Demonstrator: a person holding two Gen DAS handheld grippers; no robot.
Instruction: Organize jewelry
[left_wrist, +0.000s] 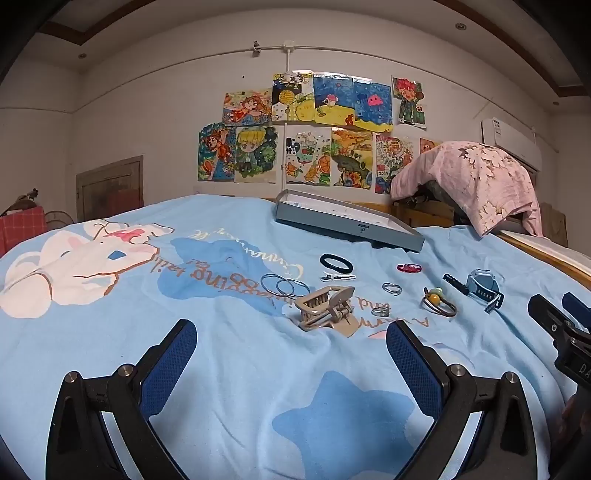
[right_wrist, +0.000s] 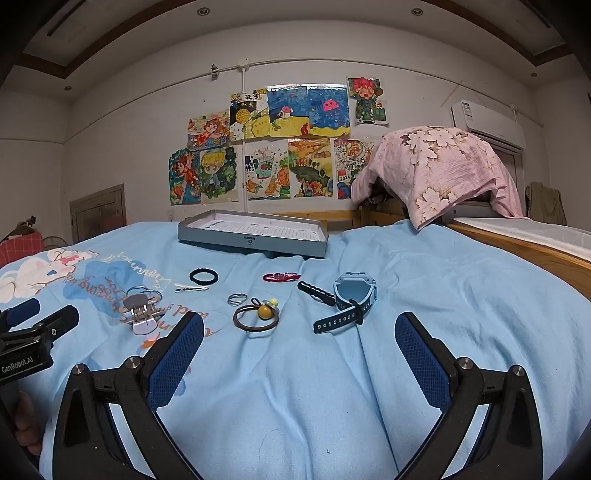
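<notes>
Left hand-held gripper (left_wrist: 291, 354) and right hand-held gripper (right_wrist: 299, 347) spread wide, empty, over bare light-blue bedsheet (right_wrist: 288, 398); flat grey cardboard tray (right_wrist: 255, 240) sits near bed's far edge.

Place: a home bedroom, likely a child's.
Bed: a light-blue cartoon-print sheet (right_wrist: 295, 369) is spread over it.
Wall: children's coloured drawings (right_wrist: 280, 144) are taped up in rows.
Frame: a wooden bed rail (right_wrist: 535, 251) is seen at right, draped with a pink floral cloth (right_wrist: 439, 170).
Fittings: an air conditioner (right_wrist: 487, 123) is mounted high.
</notes>
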